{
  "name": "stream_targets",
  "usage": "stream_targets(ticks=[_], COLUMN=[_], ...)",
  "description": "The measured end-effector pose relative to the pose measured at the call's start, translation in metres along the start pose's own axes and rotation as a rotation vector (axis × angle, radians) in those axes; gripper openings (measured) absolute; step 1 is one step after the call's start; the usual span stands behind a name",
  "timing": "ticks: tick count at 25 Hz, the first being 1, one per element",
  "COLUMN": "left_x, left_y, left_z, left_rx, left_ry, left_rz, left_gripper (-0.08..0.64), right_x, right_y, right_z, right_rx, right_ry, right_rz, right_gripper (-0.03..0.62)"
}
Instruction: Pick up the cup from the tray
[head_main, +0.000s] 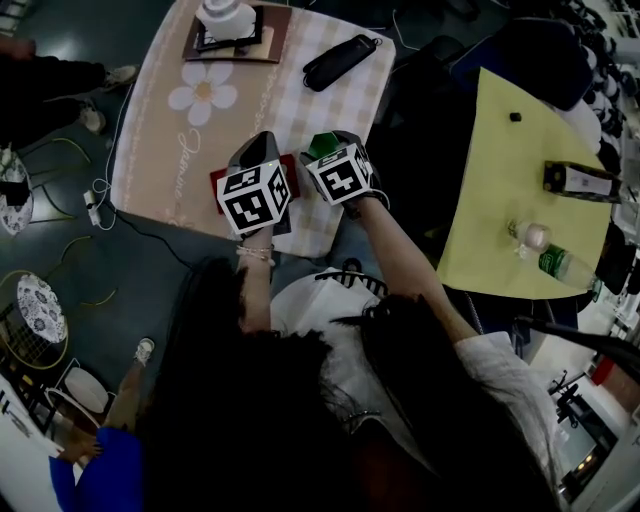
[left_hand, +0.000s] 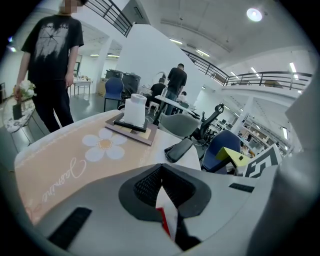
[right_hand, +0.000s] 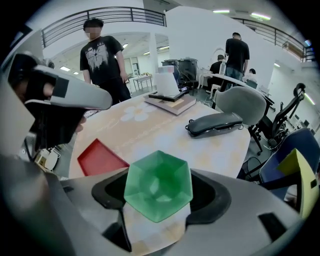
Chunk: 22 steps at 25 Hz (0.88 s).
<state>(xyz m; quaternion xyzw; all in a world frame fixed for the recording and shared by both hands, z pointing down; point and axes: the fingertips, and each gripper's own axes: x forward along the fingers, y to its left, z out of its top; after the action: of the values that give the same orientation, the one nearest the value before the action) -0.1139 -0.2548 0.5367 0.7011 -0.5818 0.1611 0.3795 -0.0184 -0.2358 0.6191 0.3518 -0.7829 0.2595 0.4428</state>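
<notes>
The green cup (right_hand: 158, 186) is being gripped by the right gripper (right_hand: 159, 180), off the red tray (right_hand: 100, 157), which is lying on the tabletop (right_hand: 150, 127) at the cup's ten o'clock. The left gripper (left_hand: 160, 173) is being held closed.

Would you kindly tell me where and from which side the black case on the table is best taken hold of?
Grip the black case across its narrow middle, coming straight down from above. It lies flat on the table and is long and slim, so jaws set across its short width should span it, while its length probably would not fit between them.
</notes>
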Motion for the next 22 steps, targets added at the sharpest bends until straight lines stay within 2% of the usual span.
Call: stream_targets(ticks=[11, 14, 19, 22], left_x=[0.006, 0.004, -0.002, -0.007], left_y=[-0.011, -0.01, -0.014, -0.018], left_z=[0.01, 0.011, 0.011, 0.013], left_rx=[0.01, 0.009, 0.005, 0.007], left_ry=[-0.013, -0.02, -0.035, -0.046], left_rz=[0.0, 0.006, 0.008, 0.005], left_gripper=[0.008, 0.008, 0.008, 0.008], right_x=[0.001, -0.006, -0.03, -0.053], right_y=[0.002, 0.007, 0.009, 0.01], right_z=[-0.003, 0.007, 0.026, 0.046], right_rx=[0.028, 0.073, 0.031, 0.072], right_ry=[-0.026, -0.082, -0.162, -0.265], right_rz=[0.038, 0.077, 0.083, 0.088], right_gripper=[0.334, 0.362, 0.383, 0.383])
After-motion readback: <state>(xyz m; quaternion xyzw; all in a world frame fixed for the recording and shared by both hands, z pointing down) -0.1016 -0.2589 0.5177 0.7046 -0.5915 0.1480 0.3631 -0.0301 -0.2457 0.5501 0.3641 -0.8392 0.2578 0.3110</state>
